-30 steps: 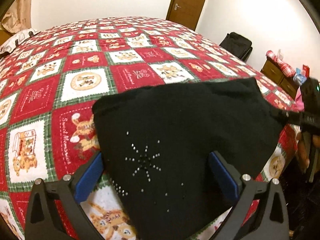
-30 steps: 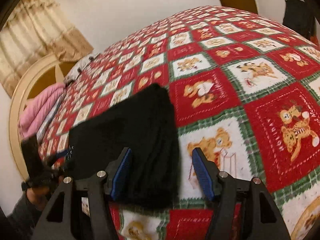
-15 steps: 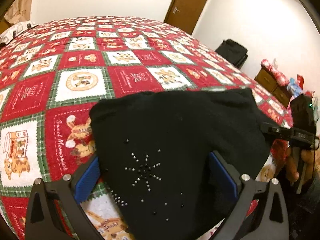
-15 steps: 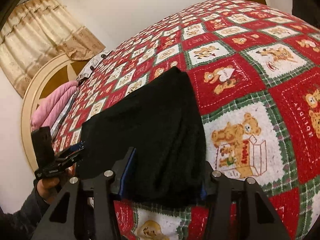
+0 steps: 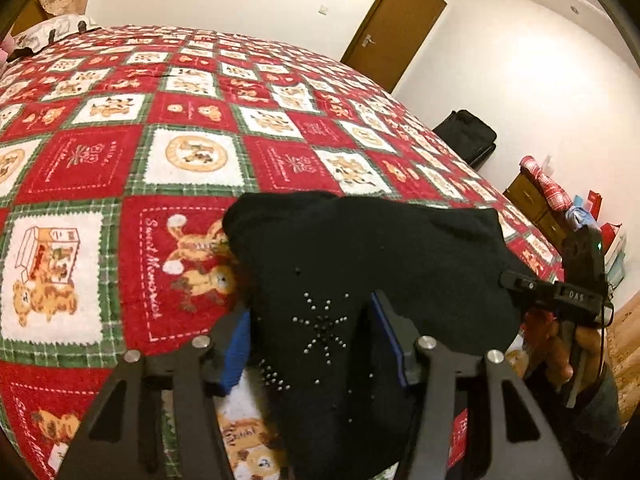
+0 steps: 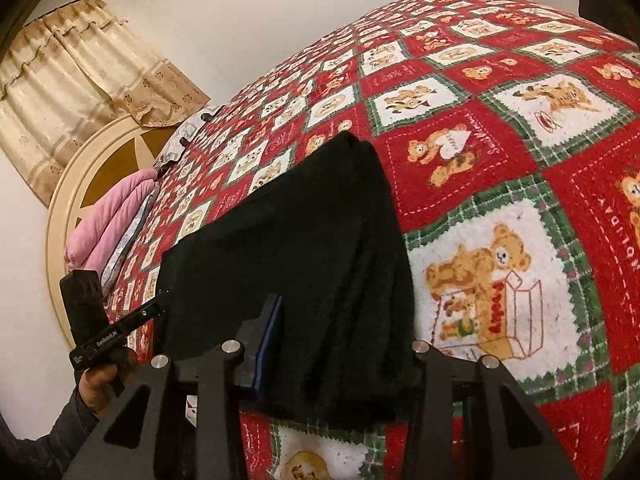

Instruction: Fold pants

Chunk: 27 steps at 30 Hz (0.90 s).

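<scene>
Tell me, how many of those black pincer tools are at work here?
2. The left gripper grips the black pants at their studded end; the right gripper grips the opposite end. None seems hidden.

Left gripper (image 5: 314, 344) clamped on cloth, right gripper (image 6: 340, 344) likewise, both low

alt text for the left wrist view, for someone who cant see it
The left gripper is closing its blue-padded fingers on black pants with silver studs, lying on a red teddy-bear quilt. The right gripper grips the pants' far edge.
</scene>
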Motion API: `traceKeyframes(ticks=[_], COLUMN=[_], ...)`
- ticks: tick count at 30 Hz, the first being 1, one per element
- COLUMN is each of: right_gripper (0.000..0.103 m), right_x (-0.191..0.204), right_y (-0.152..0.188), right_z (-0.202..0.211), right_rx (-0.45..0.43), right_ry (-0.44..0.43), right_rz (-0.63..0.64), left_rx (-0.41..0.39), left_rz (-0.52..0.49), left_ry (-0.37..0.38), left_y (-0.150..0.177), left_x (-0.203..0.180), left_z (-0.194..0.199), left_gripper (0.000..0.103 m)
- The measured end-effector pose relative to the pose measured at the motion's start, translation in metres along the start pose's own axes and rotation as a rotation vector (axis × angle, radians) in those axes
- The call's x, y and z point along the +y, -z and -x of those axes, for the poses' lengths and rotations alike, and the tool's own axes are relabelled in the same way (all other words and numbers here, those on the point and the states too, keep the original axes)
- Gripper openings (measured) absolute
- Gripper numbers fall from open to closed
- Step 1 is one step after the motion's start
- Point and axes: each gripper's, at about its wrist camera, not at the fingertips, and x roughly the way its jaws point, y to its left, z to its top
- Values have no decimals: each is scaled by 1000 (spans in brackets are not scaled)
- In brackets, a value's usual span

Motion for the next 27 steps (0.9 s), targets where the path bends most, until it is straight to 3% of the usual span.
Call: traceKeyframes(ticks=[5, 7, 9, 13, 17, 21, 27], right_gripper=[44, 40, 33, 28, 27, 26, 26], right_x=[1, 4, 9, 24, 18, 22, 79], right_y=[0, 1, 2, 6, 0, -9, -41], right_z=[-6, -5, -3, 4, 11, 5, -33], right_rx=[-18, -17, -21, -49, -67, -60, -12], right_ry=[25, 34, 32, 14, -91, -138, -181], right_rz=[18, 34, 49, 106, 33, 10, 108], left_rx=[-5, -4, -3, -12, -51, -79, -149], left_rz=[-68, -79, -79, -73, -99, -100, -81], left_ry=[-75, -88, -75, -61, -51, -37, -101], left_y=[-1, 0, -1, -2, -6, -17, -39], left_x=[-12, -11, -8, -6, -8, -2, 31], left_z=[-9, -6, -2, 2, 16, 35, 73], left_gripper=[59, 47, 20, 18, 13, 13, 13])
